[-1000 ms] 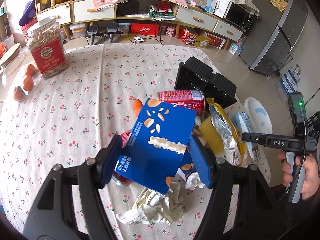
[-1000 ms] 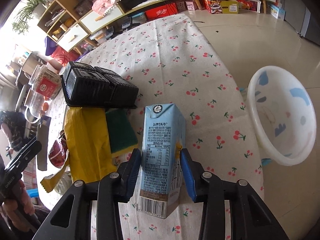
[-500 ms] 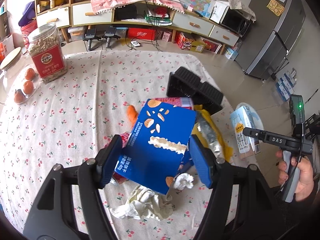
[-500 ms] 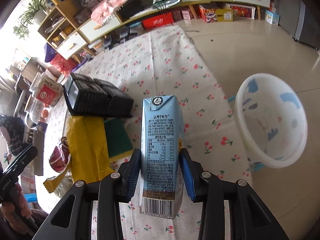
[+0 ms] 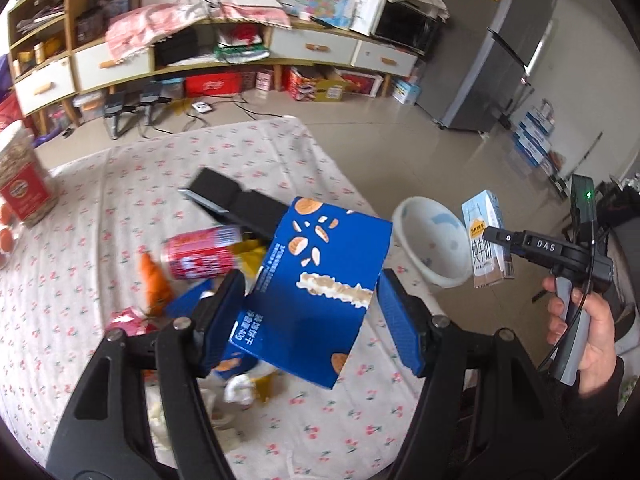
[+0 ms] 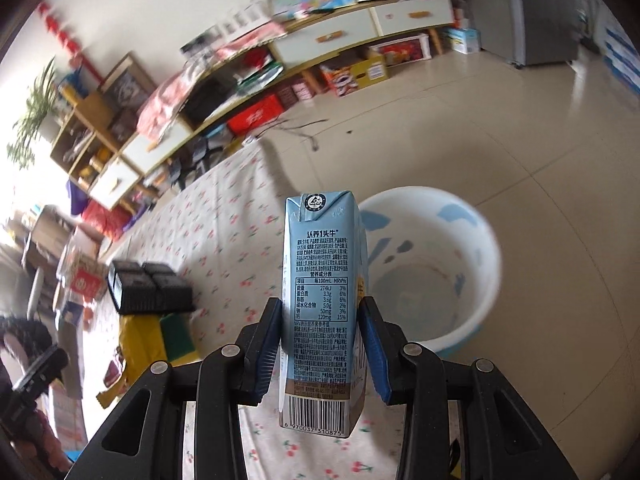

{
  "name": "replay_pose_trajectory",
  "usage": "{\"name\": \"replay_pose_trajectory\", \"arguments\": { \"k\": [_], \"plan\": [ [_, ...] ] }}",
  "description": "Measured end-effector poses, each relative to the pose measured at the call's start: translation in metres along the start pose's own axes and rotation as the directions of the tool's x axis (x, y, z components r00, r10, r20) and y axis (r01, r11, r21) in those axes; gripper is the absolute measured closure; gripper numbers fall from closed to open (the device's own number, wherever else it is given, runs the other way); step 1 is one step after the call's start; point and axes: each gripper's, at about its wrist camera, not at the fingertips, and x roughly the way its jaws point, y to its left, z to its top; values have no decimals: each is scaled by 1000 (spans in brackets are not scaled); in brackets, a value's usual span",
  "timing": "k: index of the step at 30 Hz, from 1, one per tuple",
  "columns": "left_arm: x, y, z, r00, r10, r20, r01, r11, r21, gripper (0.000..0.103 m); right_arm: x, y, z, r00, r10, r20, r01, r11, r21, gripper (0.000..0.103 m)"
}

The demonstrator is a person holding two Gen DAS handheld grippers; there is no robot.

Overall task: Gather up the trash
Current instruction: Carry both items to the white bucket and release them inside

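With both hands already loaded, the job now is just a clean drop into the white plastic basin (image 6: 476,240) standing on the floor beside the table (image 5: 200,160). The right gripper (image 6: 320,344) is clamped on a pale blue milk carton (image 6: 324,292), upright between the blue pads, and the carton sits right in front of the basin's near rim. The left gripper (image 5: 312,312) has a blue biscuit box (image 5: 316,288) held between its pads, tilted, and on the table side of the basin rather than over it.

To do this well I'd carry each item fully over the middle of the basin before letting go, lower it a little so it doesn't bounce off the rim, and release the carton first, since it is the closer one. The two tools should stay apart so they don't knock together above the opening.

Compared with a second ago, both grips look unchanged, but both hands have risen and swung away from the litter pile toward the basin. The red can (image 5: 200,252), the yellow wrapper and the crumpled paper on the table now sit further off on the far side of the biscuit box from the basin, and the basin looms much larger past the carton.
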Motion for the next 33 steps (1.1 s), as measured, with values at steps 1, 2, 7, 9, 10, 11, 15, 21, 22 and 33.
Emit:
{"name": "replay_pose_trajectory", "arguments": {
  "k": [1,2,7,9,10,11,15,21,22,33],
  "plan": [
    [8,-9,3,1000,-12,-9,12,1000,9,34,-4,-8,1,1000,-4,10,4,1000,16,63],
    [12,-18,5,1000,-21,-15,21,1000,14,34,-8,-17,2,1000,-9,20,9,1000,30,63],
    [45,-67,18,996,-73,-50,76,995,63,34,-23,-52,12,997,-42,60,37,996,78,63],
    [60,-83,22,994,-85,-67,90,993,81,34,-25,-64,14,996,-51,68,44,994,98,63],
    [70,-92,24,992,-94,-78,101,991,87,34,-25,-69,15,996,-51,69,43,993,109,63],
    [76,-98,26,991,-103,-86,111,989,92,34,-25,-75,16,996,-52,68,43,992,121,63],
    [108,-125,31,987,-111,-114,125,985,122,34,-24,-86,17,996,-61,68,51,989,137,63],
    [146,-147,40,978,-148,-145,160,984,75,34,-18,-96,19,996,-78,53,69,986,150,63],
    [149,-148,41,979,-148,-140,160,984,75,34,-18,-98,20,995,-80,52,72,986,153,63],
    [165,-159,47,982,-129,-136,140,987,79,29,-11,-102,24,993,-108,46,99,979,177,63]
  ]
}}
